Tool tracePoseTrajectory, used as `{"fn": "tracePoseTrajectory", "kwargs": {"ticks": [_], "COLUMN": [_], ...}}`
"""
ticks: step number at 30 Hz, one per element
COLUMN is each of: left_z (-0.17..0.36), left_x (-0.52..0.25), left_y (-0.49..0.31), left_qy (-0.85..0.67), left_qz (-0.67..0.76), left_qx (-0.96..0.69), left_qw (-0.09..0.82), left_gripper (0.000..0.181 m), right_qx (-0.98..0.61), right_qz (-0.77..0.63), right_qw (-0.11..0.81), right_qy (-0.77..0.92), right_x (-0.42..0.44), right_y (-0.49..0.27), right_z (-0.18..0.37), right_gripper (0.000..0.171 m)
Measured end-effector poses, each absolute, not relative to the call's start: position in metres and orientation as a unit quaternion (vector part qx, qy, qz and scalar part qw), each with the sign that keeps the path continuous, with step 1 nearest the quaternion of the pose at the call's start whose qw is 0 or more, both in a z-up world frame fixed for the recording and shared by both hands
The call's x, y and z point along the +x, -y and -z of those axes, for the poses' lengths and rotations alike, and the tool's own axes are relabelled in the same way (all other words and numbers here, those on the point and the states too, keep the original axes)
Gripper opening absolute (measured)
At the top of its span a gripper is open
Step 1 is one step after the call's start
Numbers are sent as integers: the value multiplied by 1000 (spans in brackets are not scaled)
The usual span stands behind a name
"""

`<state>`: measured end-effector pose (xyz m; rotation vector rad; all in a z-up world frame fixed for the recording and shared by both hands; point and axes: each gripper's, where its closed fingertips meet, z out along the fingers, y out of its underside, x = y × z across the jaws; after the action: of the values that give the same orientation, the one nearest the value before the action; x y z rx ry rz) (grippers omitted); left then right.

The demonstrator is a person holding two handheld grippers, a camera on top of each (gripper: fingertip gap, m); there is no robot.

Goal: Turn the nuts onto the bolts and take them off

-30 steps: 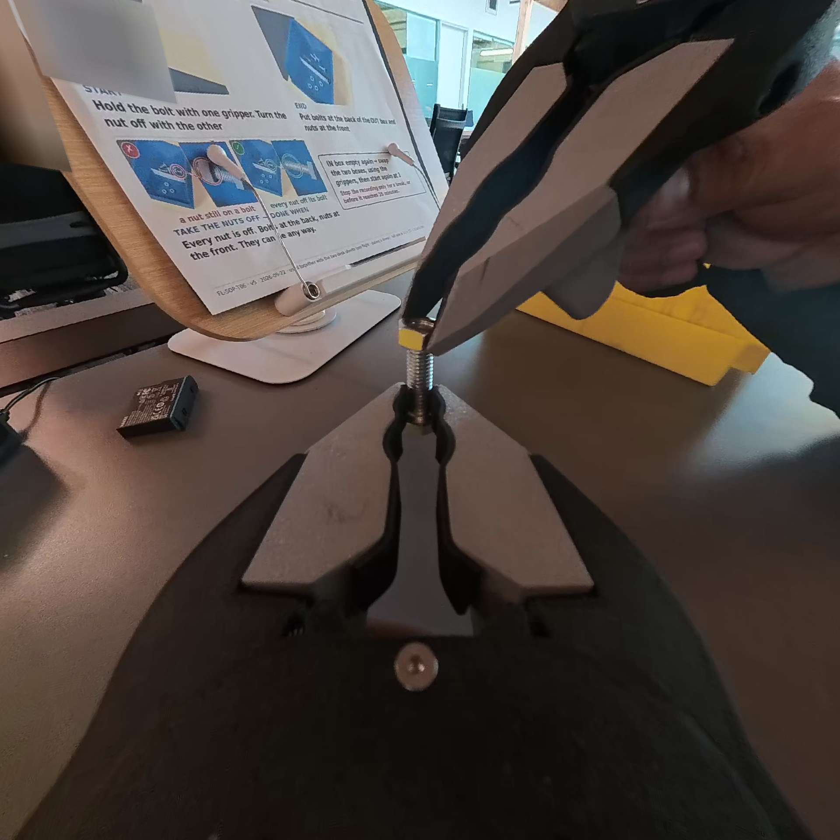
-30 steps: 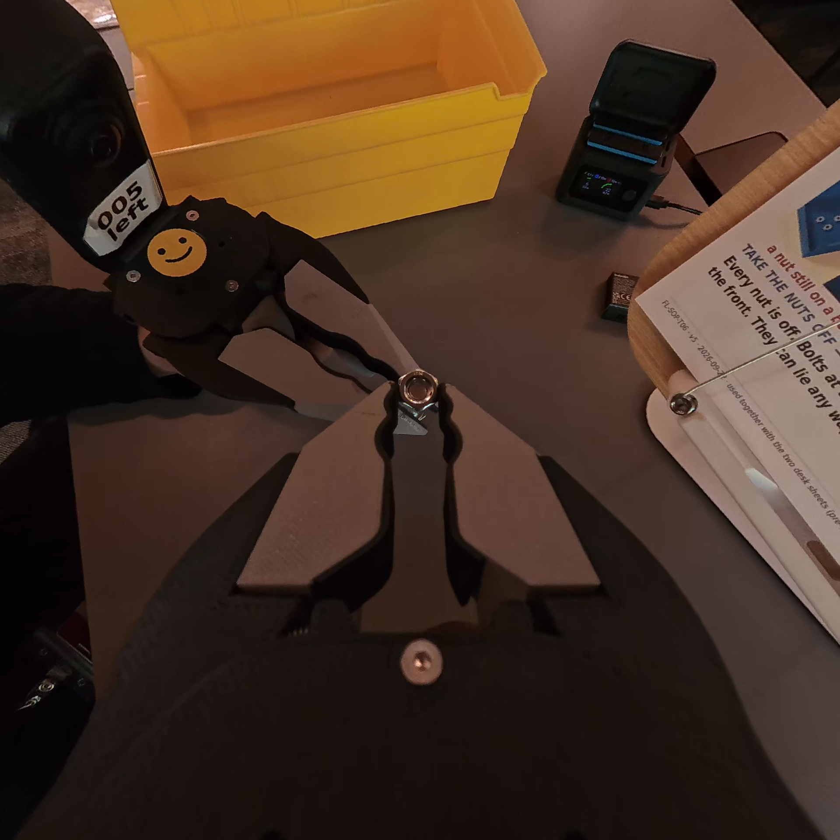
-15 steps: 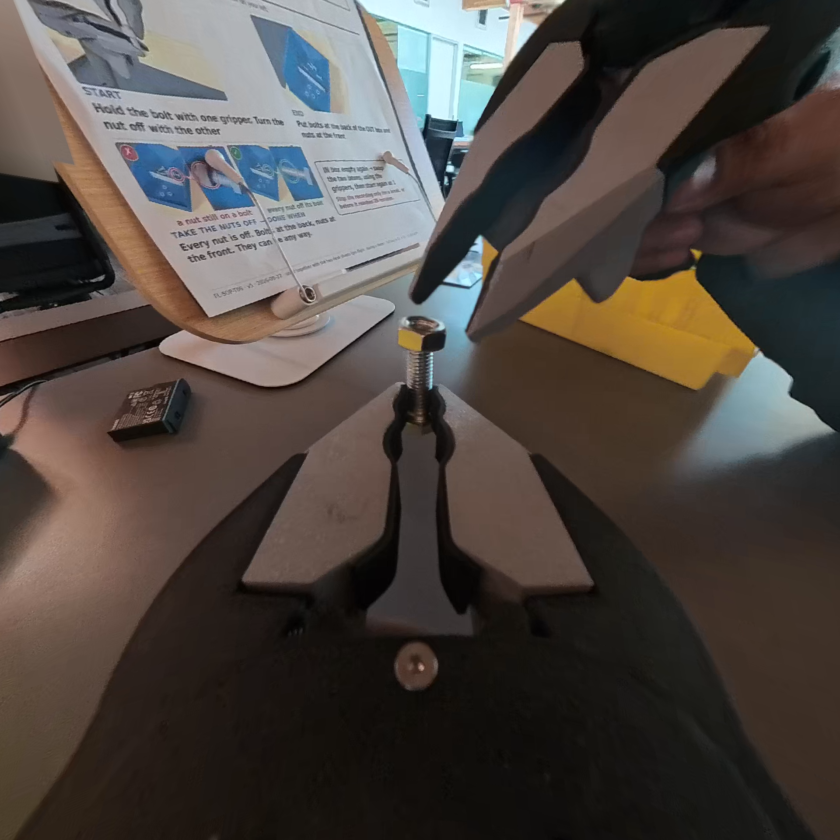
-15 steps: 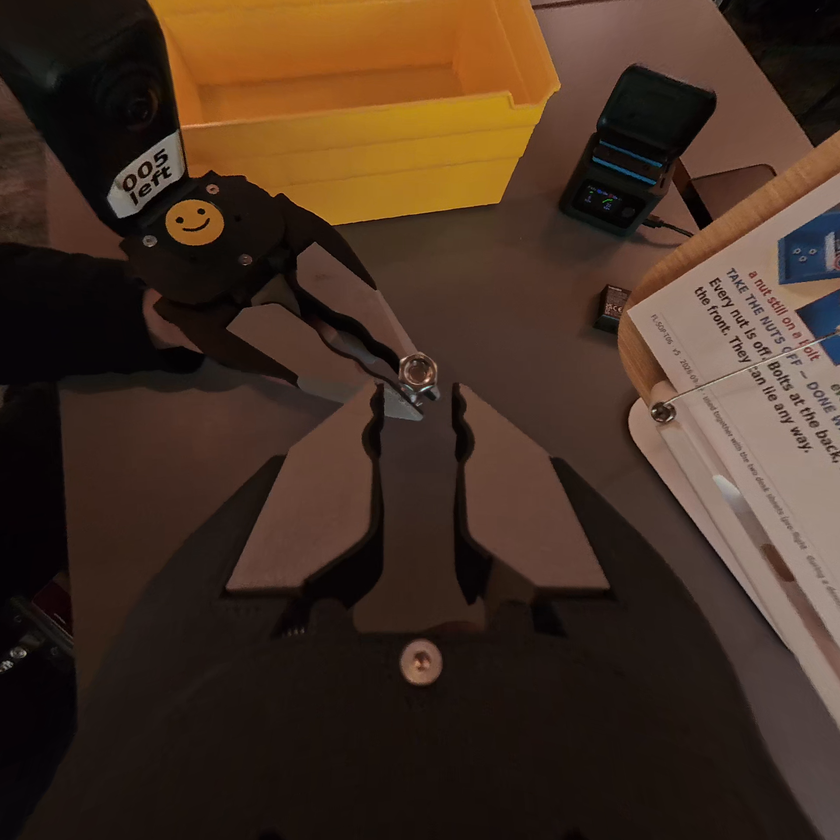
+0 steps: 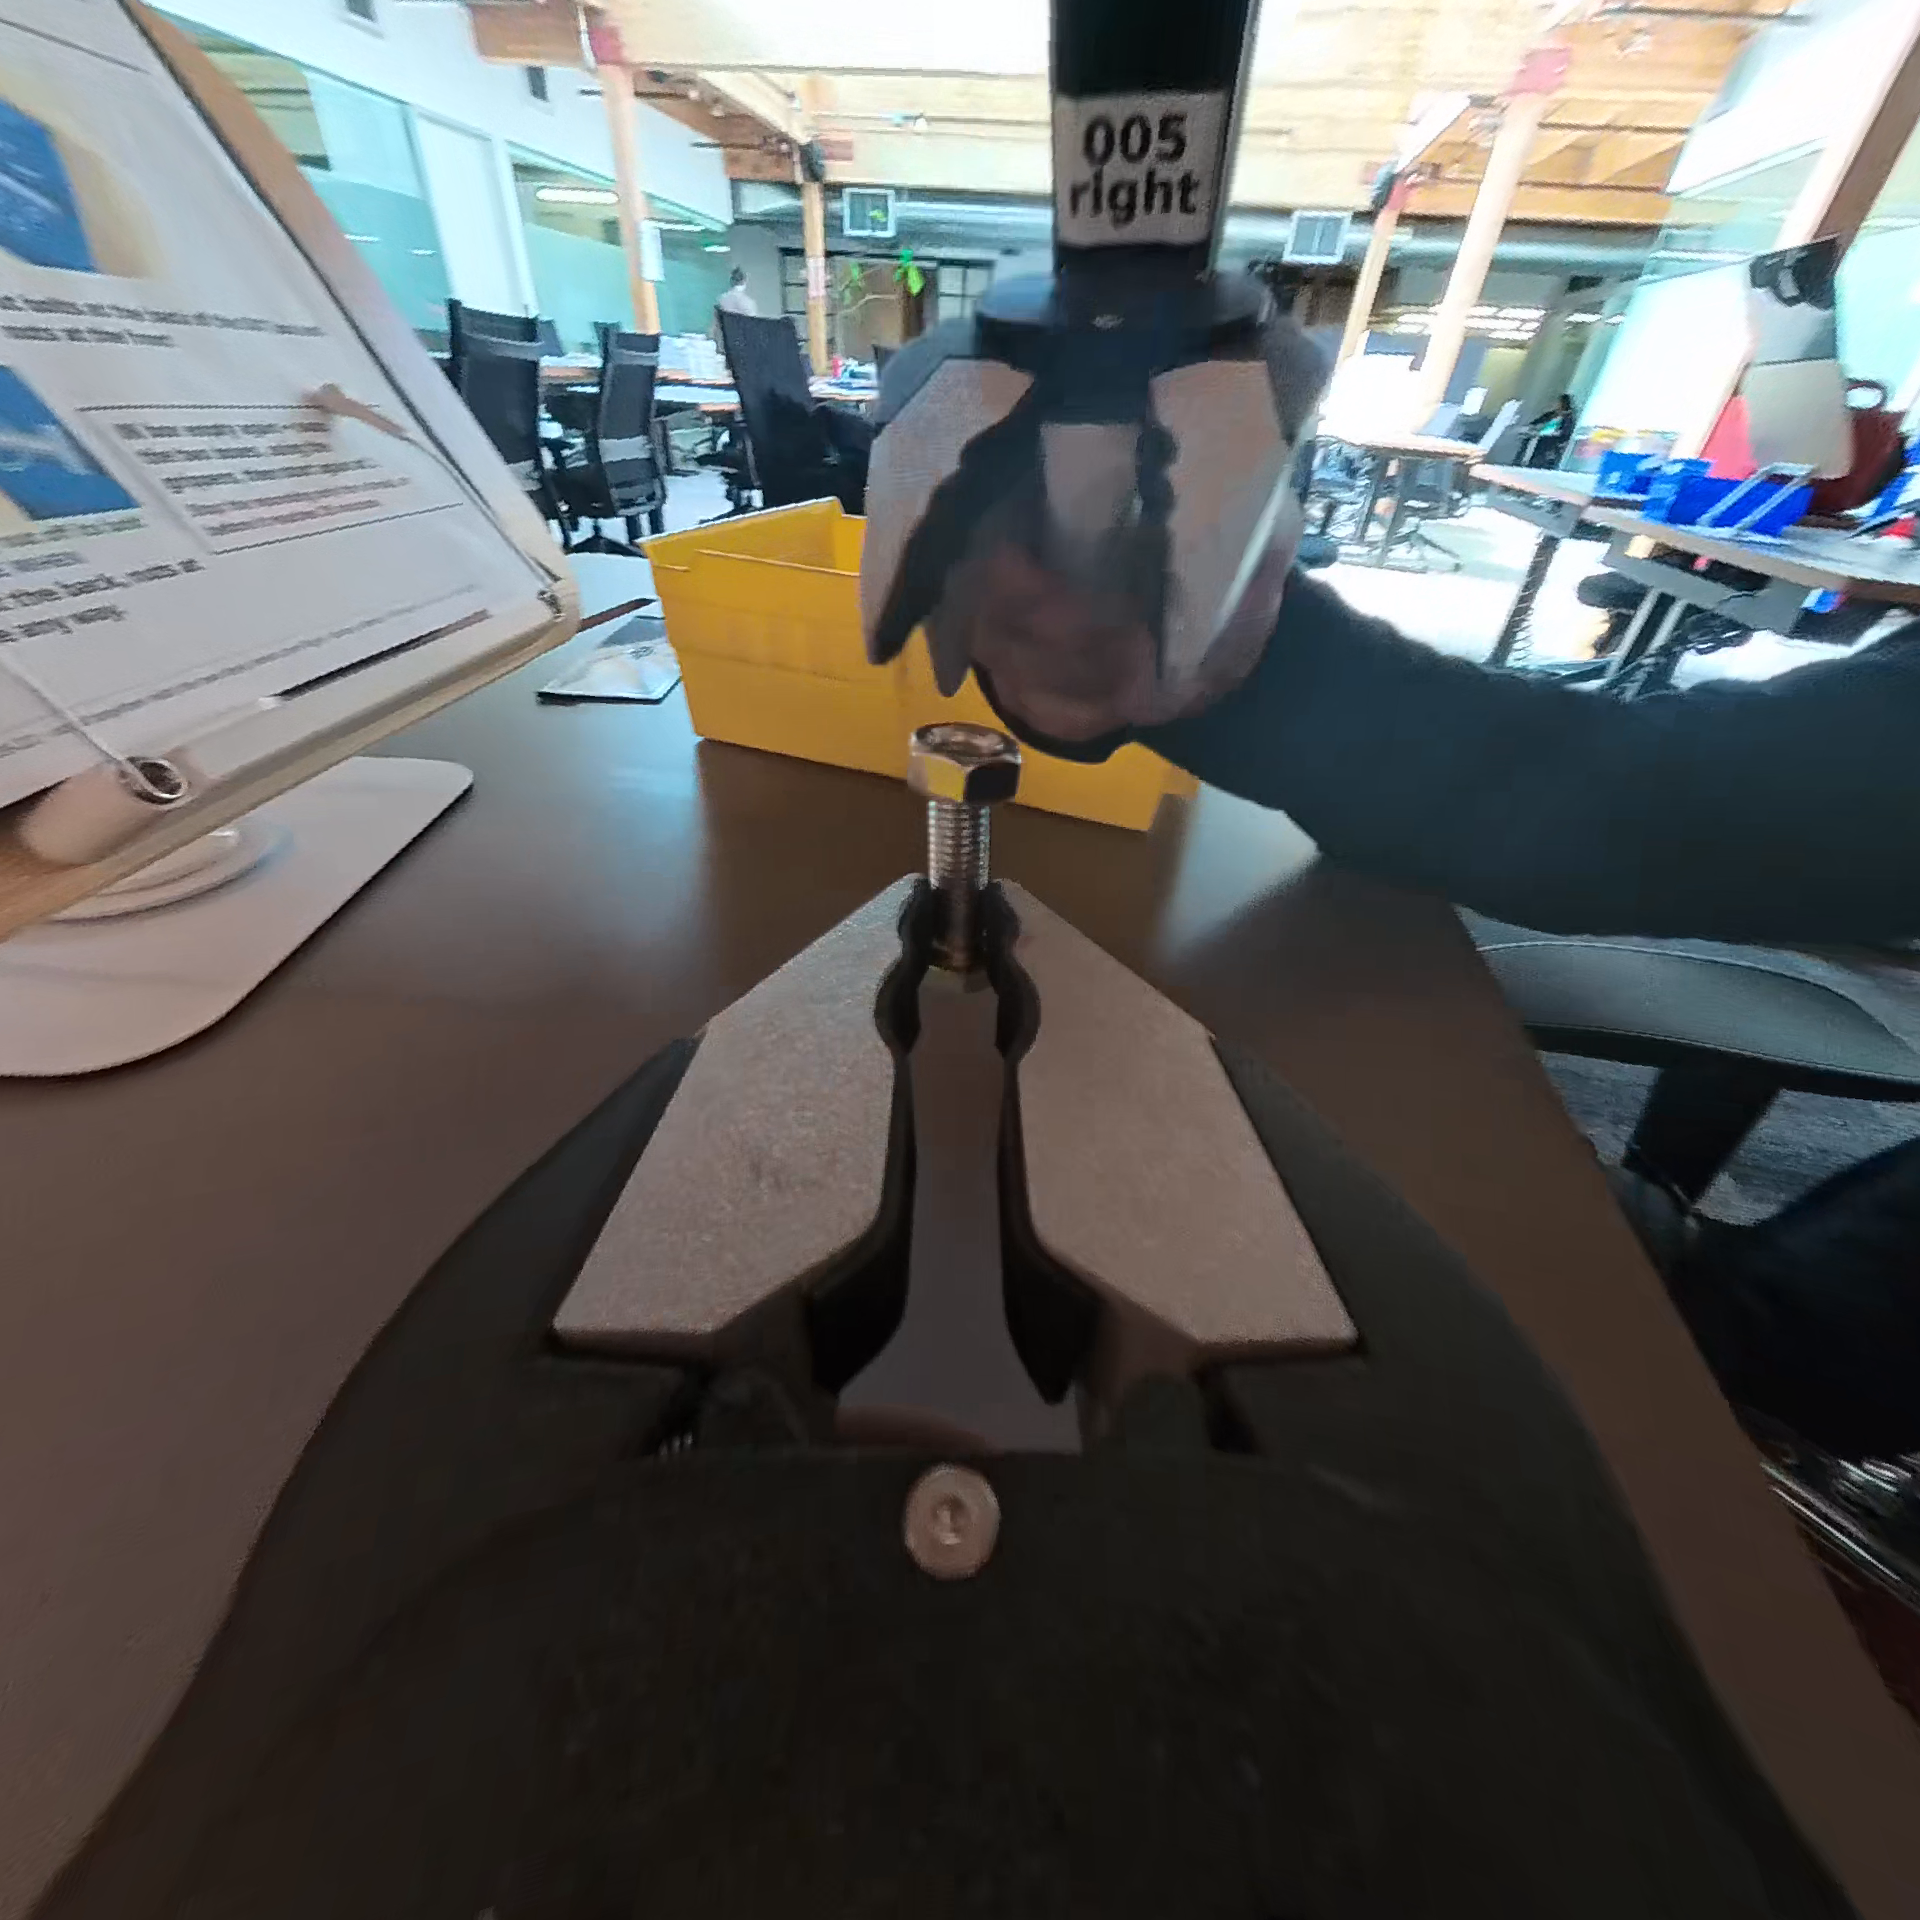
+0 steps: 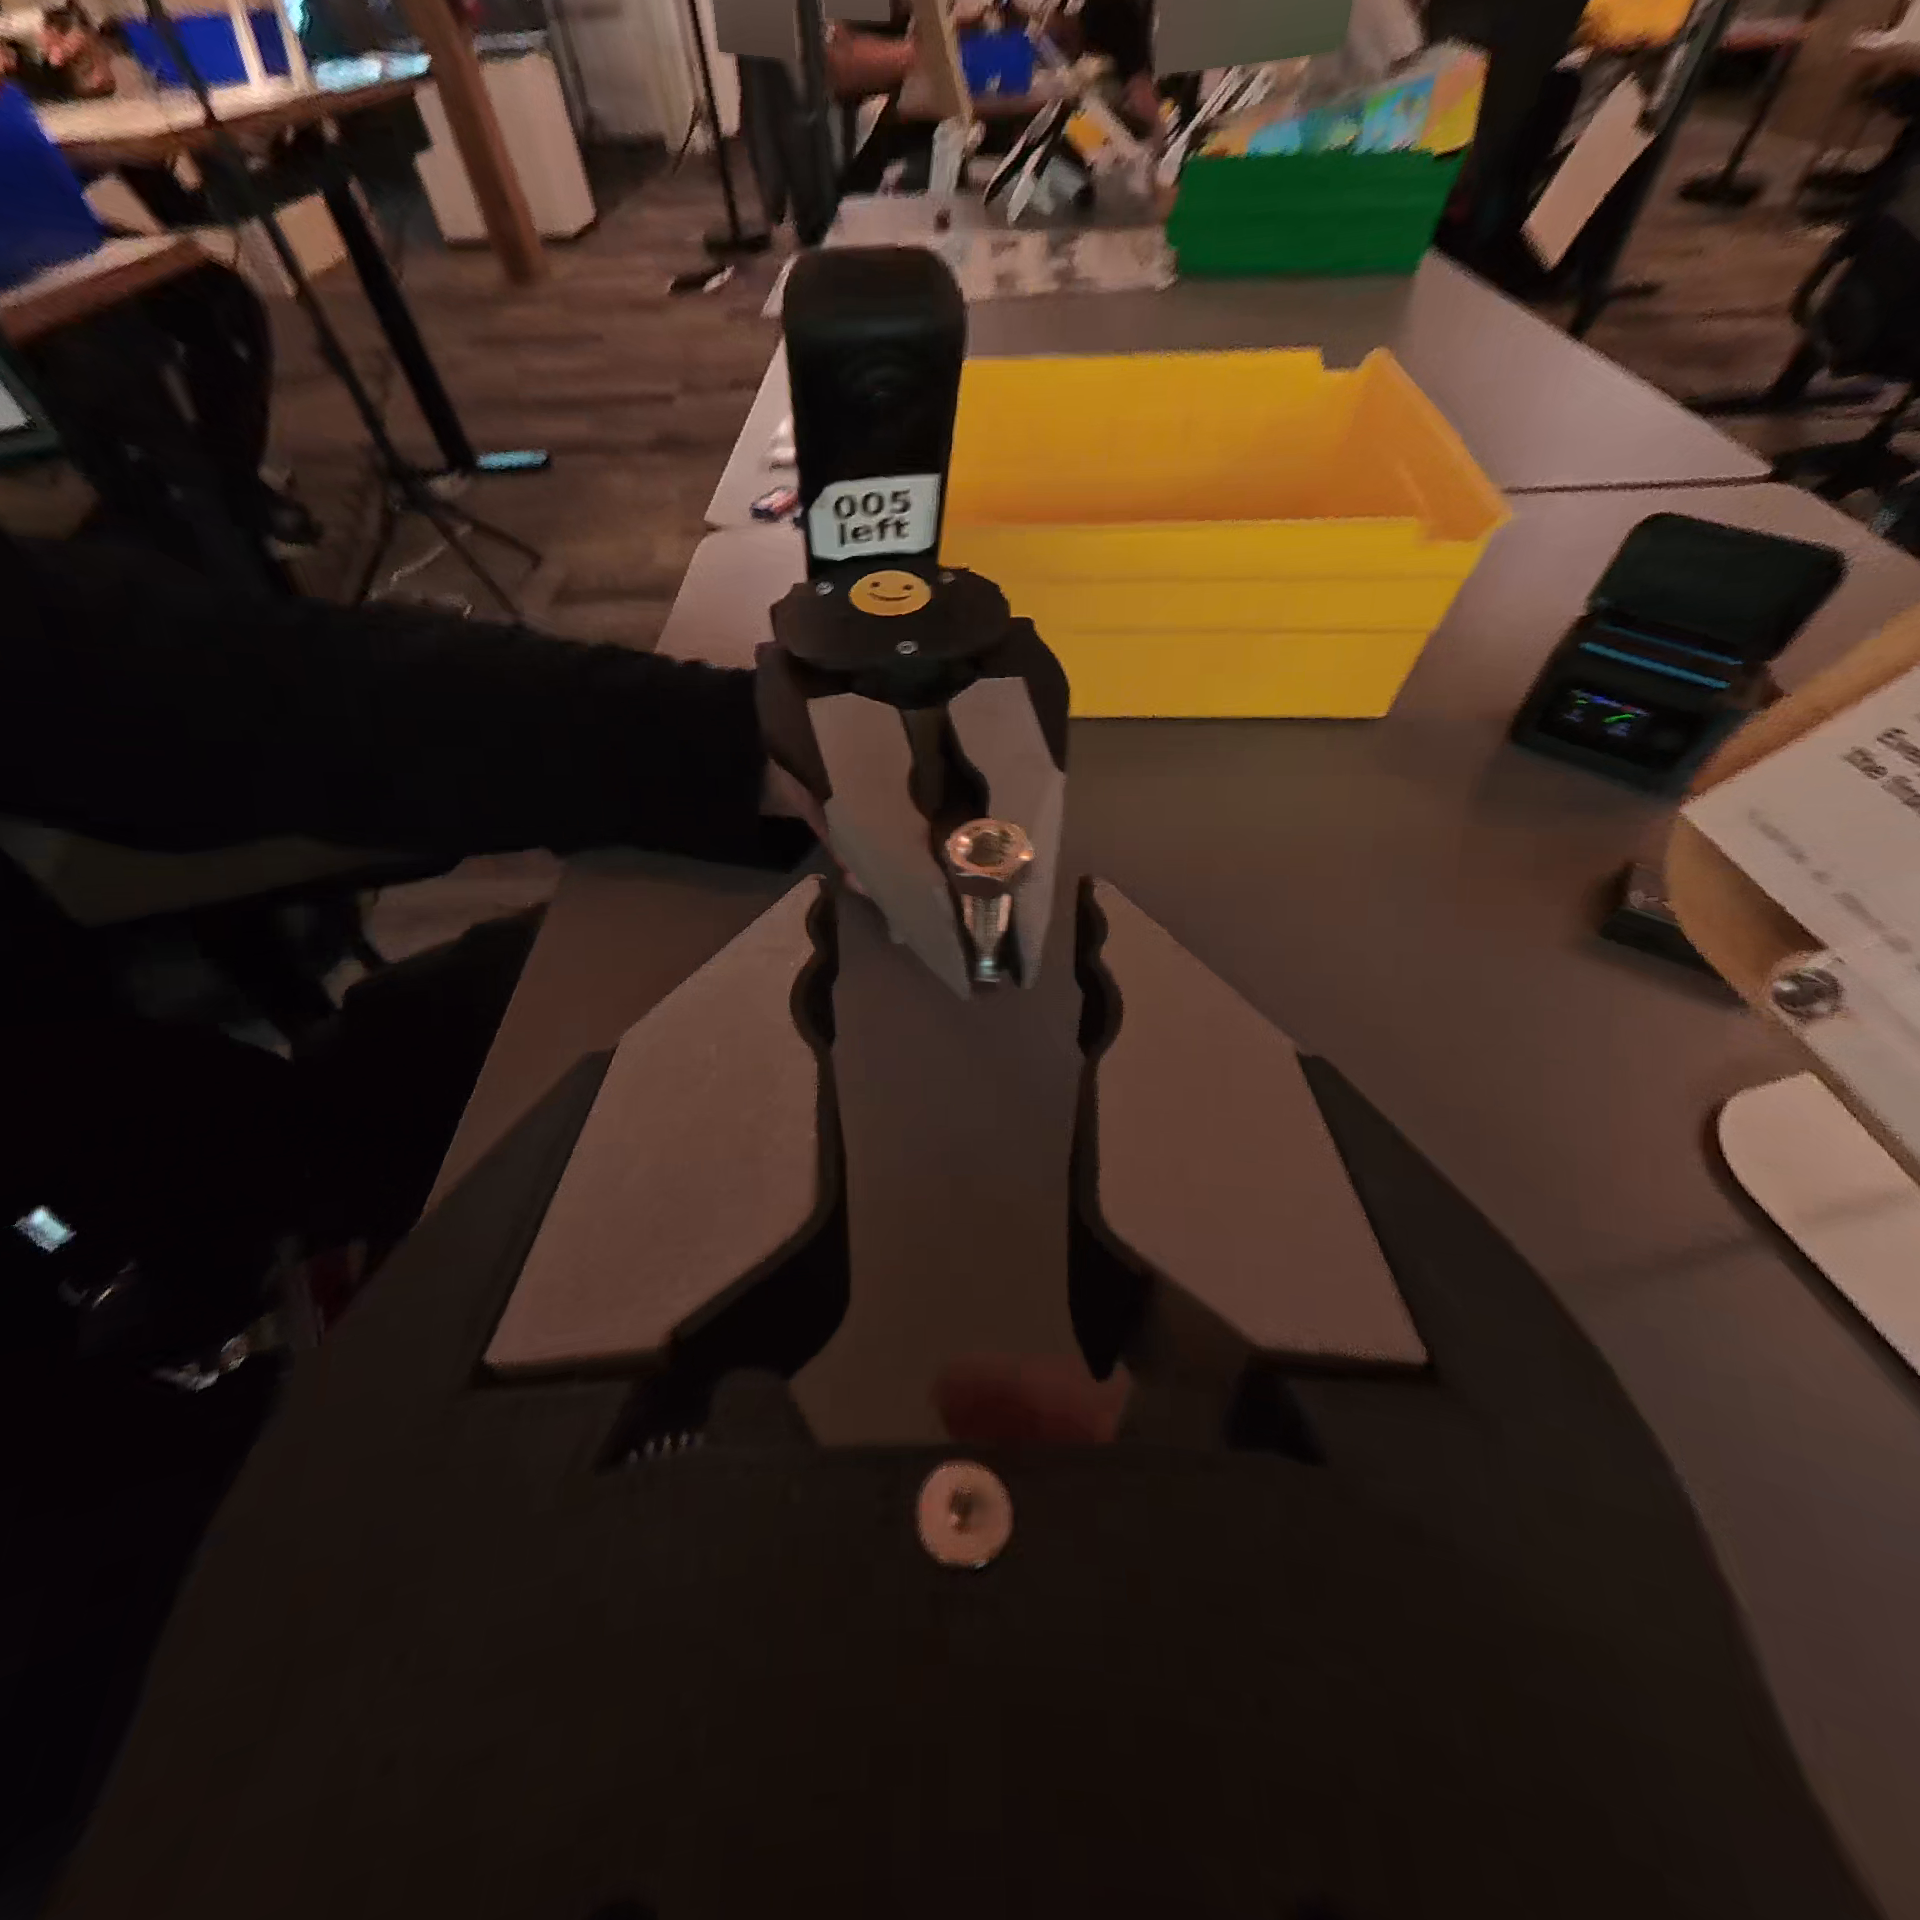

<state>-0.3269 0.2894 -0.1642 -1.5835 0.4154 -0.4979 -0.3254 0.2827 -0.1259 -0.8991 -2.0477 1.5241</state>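
— Bolts first: where is yours?

— Over the brown table [image 5: 416, 1039], in front of the yellow bin [image 6: 1226, 582]. Your left tongs [image 5: 958, 951] squeeze the low end of the bolt [image 5: 961, 852], so it stands straight up.

— And your right tongs [image 6: 954, 956]?

— They are wide apart, holding nothing, just above and not touching.

— The nut [image 5: 964, 764]?

— It sits at the very top of the bolt.
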Motion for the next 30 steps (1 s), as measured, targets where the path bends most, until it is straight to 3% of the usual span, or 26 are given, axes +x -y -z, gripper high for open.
{"fn": "tracePoseTrajectory", "kwargs": {"ticks": [7,30], "left_z": [161,170], "left_x": [-308,-253], "left_y": [-276,-225], "left_qy": [-210,-315], "left_qz": [276,427], "left_qx": [-680,-643], "left_qw": [646,552], "left_gripper": [7,7], "right_qx": [-273,-169], "right_qz": [-632,-607], "right_qw": [221,149], "right_qy": [691,762], "right_x": [-313,-279], "right_y": [-271,-226], "right_z": [104,132], "right_gripper": [31,23]}}
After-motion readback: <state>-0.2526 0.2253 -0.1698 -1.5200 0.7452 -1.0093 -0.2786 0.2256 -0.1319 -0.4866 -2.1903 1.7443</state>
